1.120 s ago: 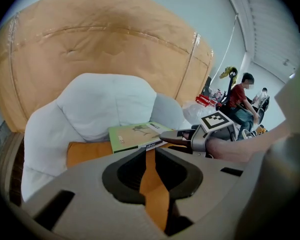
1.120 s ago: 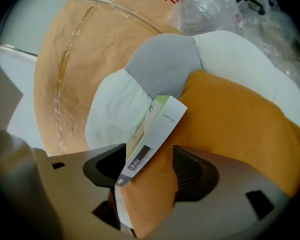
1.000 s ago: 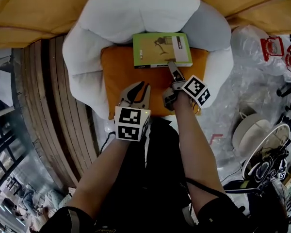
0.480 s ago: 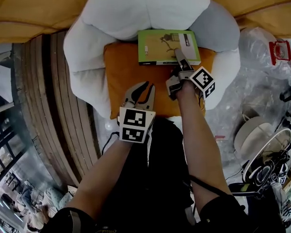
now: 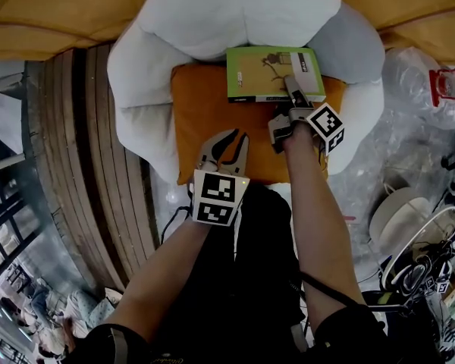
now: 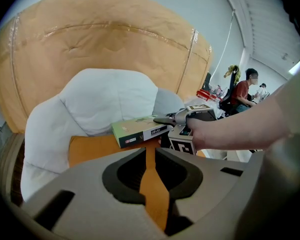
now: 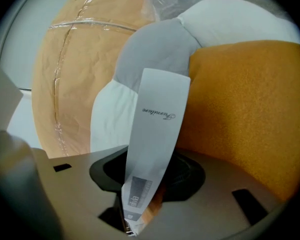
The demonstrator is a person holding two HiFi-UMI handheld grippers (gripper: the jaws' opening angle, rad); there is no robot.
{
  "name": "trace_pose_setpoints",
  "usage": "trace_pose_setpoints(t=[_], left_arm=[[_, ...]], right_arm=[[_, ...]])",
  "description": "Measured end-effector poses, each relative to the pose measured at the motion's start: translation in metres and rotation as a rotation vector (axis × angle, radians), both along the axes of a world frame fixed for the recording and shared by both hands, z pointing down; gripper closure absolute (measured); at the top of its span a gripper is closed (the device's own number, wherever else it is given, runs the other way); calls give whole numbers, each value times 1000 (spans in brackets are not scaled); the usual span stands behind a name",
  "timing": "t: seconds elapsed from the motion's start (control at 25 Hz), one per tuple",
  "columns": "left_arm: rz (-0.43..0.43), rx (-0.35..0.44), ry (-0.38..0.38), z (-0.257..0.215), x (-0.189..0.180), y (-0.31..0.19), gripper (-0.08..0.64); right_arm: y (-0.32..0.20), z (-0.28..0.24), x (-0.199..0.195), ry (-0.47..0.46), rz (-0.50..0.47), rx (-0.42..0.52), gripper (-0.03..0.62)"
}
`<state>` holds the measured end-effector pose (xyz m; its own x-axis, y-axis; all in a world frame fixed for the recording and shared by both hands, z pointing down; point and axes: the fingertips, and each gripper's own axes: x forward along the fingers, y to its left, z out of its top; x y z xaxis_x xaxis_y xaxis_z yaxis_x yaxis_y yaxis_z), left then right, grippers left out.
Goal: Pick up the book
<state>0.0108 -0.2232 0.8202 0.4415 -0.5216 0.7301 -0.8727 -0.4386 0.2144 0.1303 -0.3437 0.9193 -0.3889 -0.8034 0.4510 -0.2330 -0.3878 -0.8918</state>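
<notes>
Wooden slats (image 5: pixel 83 165) and clutter surround a white padded seat (image 5: pixel 159 67) with an orange cushion (image 5: pixel 212 120) on it. In the head view, the book (image 5: pixel 262 74) lies flat at the cushion's far edge, towards its far right corner. Your right gripper (image 5: pixel 290 88) reaches onto the book's near right part. Your left gripper (image 5: pixel 229 144) hangs over the cushion's near edge, well short of the book.

In the left gripper view, your left jaws stand slightly apart. Only a strip of orange cushion shows through the gap, so that gripper is empty. Beyond them the book (image 6: pixel 140 130) rests flat, with your right gripper (image 6: pixel 165 120) at its right end.

In the right gripper view, the book's white printed edge (image 7: pixel 157 129) runs down between the jaws into their throat. Those jaws have just been closing and appear to be pinching the book. The cushion (image 7: pixel 250 109) fills the right of the view.

I judge that you are at the grasp: the grip is made, but the book does not look lifted off the cushion.

The next move calls for a steady lift. Because you hold the book by one end, the free end is likely to sag or swing. Check that the pinch is firm, then raise it slowly. Have your left gripper ready to support the far end if it droops.
</notes>
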Motion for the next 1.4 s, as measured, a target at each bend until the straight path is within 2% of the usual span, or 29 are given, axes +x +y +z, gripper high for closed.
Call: trace_pose_setpoints(t=[0.44,0.72,0.92,1.16,1.28,1.4], left_arm=[[2,17,6,-35,0,-3,497],[-21,28,24,-83,-7,-10,497],[-22,69,24,-144,-6,-22,497],[-14,156,44,-241,5,-49,497],[-16,210,57,-293,2,-58,497],[4,289,67,-348,3,-73,497]], right_arm=[[4,-38,4,41,1,3,453],[3,-97,1,57,-9,34,456],[-2,-178,2,85,-46,91,459],[-17,-305,12,179,-111,207,459],[-22,-379,10,222,-125,299,459],[-29,-460,10,322,-150,436,459]])
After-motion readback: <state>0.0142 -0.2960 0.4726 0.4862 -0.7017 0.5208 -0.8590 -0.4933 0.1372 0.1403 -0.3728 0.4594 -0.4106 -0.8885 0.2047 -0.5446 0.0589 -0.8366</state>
